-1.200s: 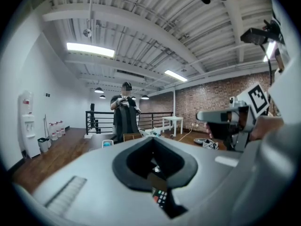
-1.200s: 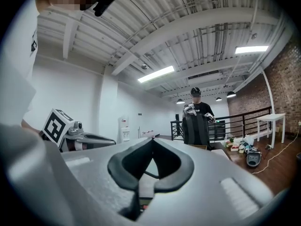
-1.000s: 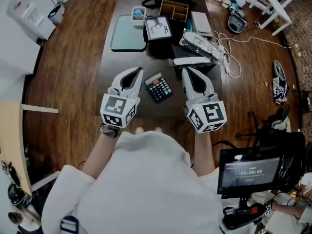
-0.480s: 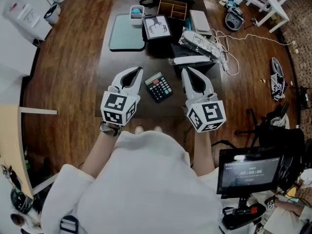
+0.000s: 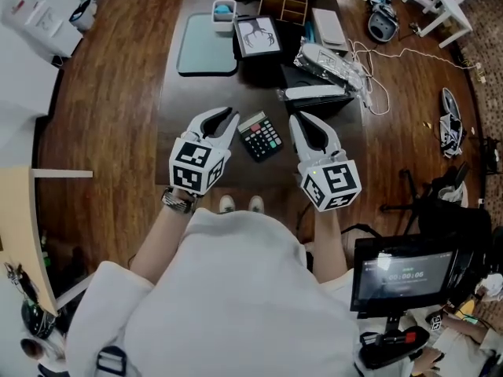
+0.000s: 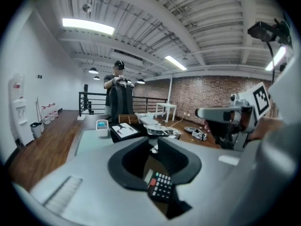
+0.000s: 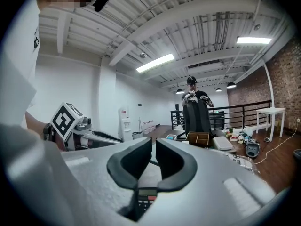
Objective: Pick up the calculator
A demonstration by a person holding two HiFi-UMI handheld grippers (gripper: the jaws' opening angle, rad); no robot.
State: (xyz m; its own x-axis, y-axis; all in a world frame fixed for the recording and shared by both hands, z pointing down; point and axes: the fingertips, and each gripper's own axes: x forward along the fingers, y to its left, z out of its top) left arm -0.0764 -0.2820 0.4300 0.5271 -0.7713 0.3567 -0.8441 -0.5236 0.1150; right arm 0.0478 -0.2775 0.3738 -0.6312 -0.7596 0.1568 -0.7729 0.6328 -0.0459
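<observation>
The calculator [image 5: 260, 136], black with a red key, lies flat on the dark table [image 5: 177, 116] between my two grippers. My left gripper [image 5: 230, 118] sits just left of it; its jaws have just been opening and stand open with nothing between them. In the left gripper view, the calculator [image 6: 161, 186] shows low through the gap of the left gripper [image 6: 155, 147]. My right gripper [image 5: 296, 119] hovers just right of it, its jaws having just parted to a narrow slit, empty. The calculator [image 7: 143, 197] peeks out under the right gripper [image 7: 154, 142].
Farther back on the table lie a teal mat [image 5: 206, 47], a black board with a drawing [image 5: 258, 36], a wooden organiser [image 5: 283, 5], a foil pack [image 5: 326, 60] and a white bar [image 5: 314, 93]. A person [image 6: 117, 95] stands beyond the far end. Cables [image 5: 377, 61] trail over the floor at right.
The left gripper's jaws have parted. Both grippers have sunk and now sit closer to the calculator's sides.
</observation>
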